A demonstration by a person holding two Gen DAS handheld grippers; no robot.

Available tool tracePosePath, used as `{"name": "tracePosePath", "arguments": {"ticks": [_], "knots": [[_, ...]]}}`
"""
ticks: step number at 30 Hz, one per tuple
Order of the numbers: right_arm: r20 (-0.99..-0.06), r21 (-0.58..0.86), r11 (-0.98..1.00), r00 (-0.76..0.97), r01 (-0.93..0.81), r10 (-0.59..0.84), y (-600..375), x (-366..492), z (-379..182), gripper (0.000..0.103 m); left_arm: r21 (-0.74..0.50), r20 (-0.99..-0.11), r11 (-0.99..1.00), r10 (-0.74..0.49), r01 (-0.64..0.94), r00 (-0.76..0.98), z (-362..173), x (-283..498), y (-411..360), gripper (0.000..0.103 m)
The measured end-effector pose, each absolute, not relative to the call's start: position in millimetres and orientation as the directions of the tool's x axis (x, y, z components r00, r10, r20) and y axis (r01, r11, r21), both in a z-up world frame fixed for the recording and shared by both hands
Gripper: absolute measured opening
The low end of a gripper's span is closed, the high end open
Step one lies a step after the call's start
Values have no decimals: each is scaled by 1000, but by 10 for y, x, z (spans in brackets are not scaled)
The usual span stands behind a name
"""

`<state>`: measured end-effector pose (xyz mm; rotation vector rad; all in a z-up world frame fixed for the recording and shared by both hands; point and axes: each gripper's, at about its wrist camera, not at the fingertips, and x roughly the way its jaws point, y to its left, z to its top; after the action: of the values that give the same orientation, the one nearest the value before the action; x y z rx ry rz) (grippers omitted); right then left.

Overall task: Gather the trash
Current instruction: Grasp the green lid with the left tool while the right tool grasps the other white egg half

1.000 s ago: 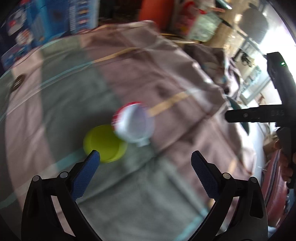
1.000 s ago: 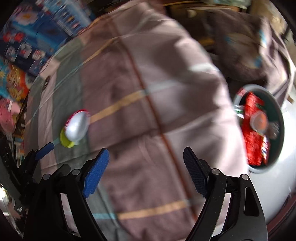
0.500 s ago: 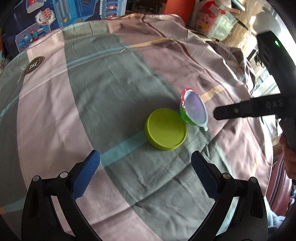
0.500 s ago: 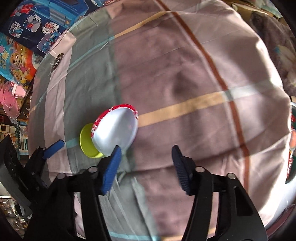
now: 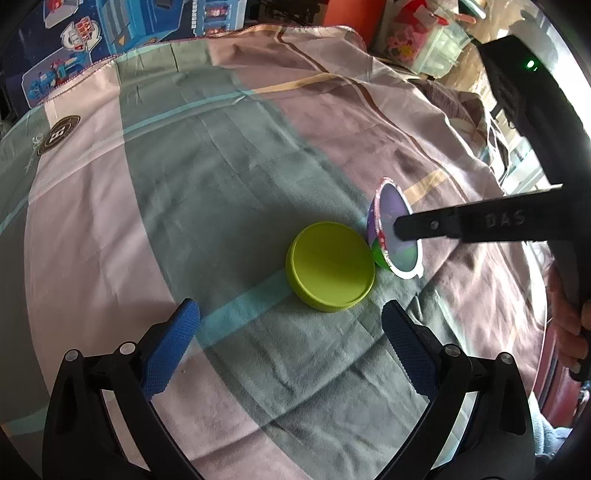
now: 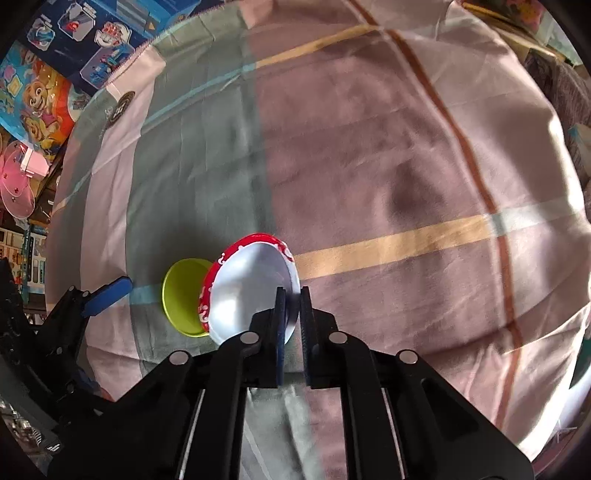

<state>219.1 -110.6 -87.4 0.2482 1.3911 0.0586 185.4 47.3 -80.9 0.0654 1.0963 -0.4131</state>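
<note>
A white plastic cup (image 6: pixel 243 291) with a red printed rim lies on its side on the striped bedsheet (image 6: pixel 388 166), leaning on a lime-green round lid (image 6: pixel 181 295). My right gripper (image 6: pixel 293 295) is shut on the cup's near rim, which is pinched between the blue pads. In the left wrist view the cup (image 5: pixel 402 254) stands on edge just right of the lid (image 5: pixel 330 266), and the right gripper (image 5: pixel 400 226) reaches in from the right. My left gripper (image 5: pixel 290 314) hangs open just short of the lid, with nothing between its fingers.
Toy boxes (image 5: pixel 122 33) line the sheet's far edge, with a clear box of toys (image 5: pixel 417 33) at the back right. A person's hand (image 5: pixel 565 321) holds the right gripper's handle. Pink discs (image 6: pixel 18 184) lie off the left edge. The sheet is wrinkled.
My right gripper came down to the cup and its jaws went from wide open to shut on the rim. My left gripper drew closer to the lid, then held still.
</note>
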Motion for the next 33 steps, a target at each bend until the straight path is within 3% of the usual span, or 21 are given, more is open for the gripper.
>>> {"name": "tracePosePath", "arguments": {"ticks": [8,12,14,15,19,27,29,33], "knots": [[-964,162,978,235,135,128,-1402,2109,-679,5,-96,-870,909,-274,405,409,-837,1914,241,98],[-963,163,977,239,139,126,-1491,2040,-653,5,33,-861,900,-195,435,469,-862,1856,76,77],[-962,164,977,239,138,128,-1514,2023,-653,5,29,-854,893,-212,449,476,-836,1827,27,58],[-962,166,976,241,138,129,-1522,2012,-648,5,24,-854,894,-214,447,473,-825,1830,19,56],[-961,186,974,232,127,153,-1520,2012,-657,5,-50,-855,908,-254,416,452,-796,1862,67,56],[-960,204,966,227,156,166,-1609,2014,-717,17,-108,-855,919,-281,379,437,-742,1854,179,56],[-960,197,965,233,173,154,-1673,1992,-723,26,-120,-853,917,-290,379,433,-729,1867,191,56],[-962,213,957,214,194,171,-1694,1985,-800,26,-133,-843,912,-309,387,440,-675,1904,185,56]]}}
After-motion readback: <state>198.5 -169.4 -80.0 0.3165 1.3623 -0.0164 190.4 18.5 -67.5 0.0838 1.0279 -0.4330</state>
